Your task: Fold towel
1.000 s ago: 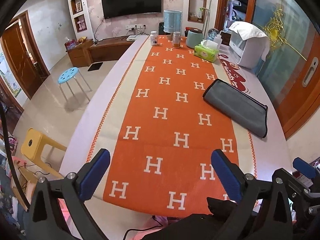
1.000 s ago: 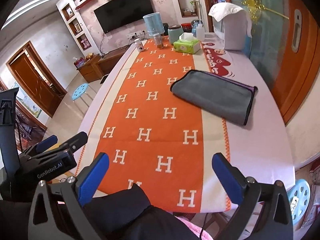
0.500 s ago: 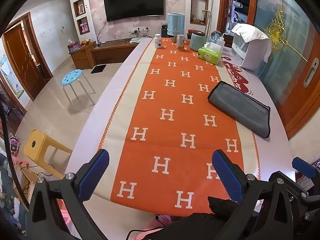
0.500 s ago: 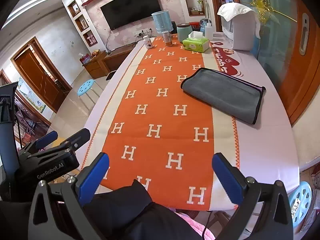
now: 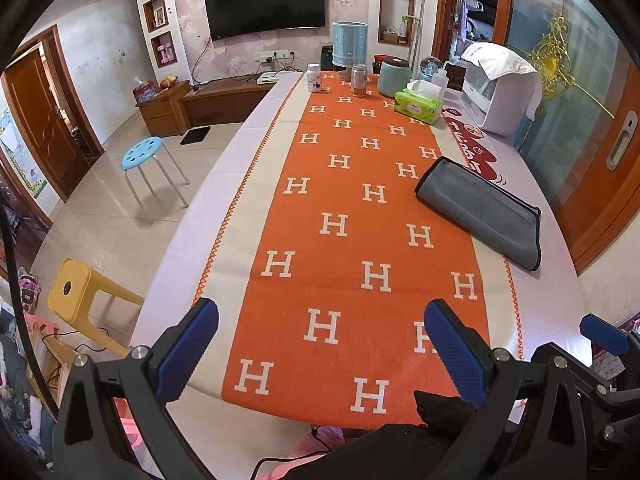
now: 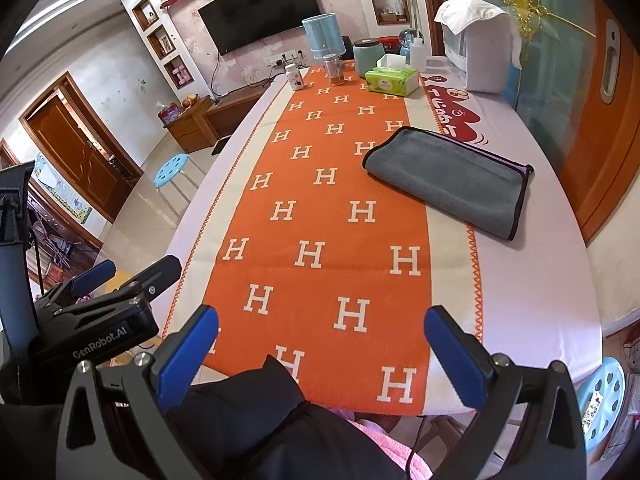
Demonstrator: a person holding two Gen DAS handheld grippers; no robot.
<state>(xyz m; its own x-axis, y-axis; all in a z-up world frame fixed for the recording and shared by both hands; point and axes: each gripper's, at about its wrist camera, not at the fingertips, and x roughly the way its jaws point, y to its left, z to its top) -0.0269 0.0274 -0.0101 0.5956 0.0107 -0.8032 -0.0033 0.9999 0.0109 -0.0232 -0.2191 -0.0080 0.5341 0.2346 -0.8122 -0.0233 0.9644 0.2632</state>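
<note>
Location: you are in a home living and dining room.
Confirm by the wall-mounted television, low wooden TV cabinet, long dining table with orange runner, and plastic stools.

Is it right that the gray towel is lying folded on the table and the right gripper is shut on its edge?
Not quite. The gray towel does lie folded on the table, but the right gripper is open, back near the table's near edge, apart from the towel. The right wrist view shows this.
</note>
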